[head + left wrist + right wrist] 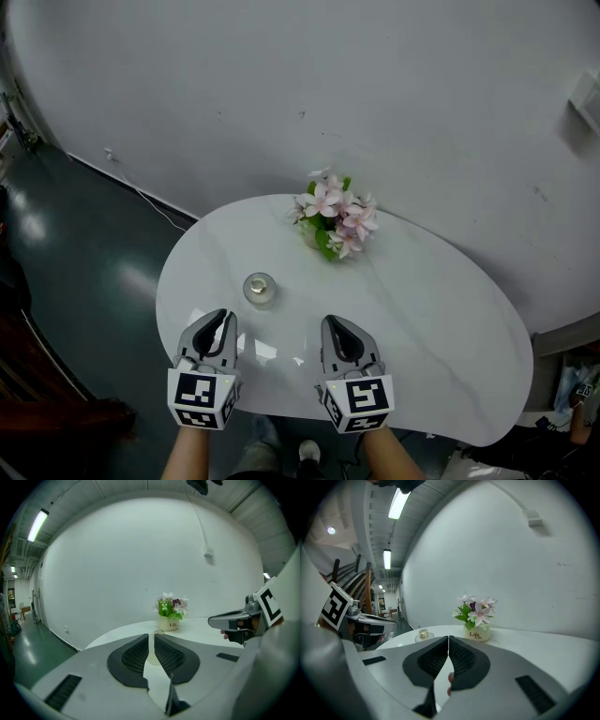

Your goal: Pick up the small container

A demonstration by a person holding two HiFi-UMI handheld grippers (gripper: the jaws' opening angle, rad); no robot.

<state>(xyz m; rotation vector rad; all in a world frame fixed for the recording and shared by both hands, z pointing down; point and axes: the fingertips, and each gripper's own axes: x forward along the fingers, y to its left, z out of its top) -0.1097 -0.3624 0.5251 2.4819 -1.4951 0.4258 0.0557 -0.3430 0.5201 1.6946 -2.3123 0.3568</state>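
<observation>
The small container (260,289), a round clear jar with a pale gold lid, stands on the white table (427,314) left of centre. My left gripper (224,316) hovers just short of it near the front edge, jaws shut and empty. In the left gripper view the jar (150,651) shows only as a sliver through the slit past the left gripper (151,634). My right gripper (332,323) hangs to the right of the jar, also shut with nothing in it. From the right gripper (448,638) the container (423,633) lies ahead to the left.
A cream pot of pink flowers (335,225) stands at the table's far side, against the white wall (394,84). Dark floor (84,253) lies left of the table, with a white cable (141,192) running along it. The table's rounded front edge is right under both grippers.
</observation>
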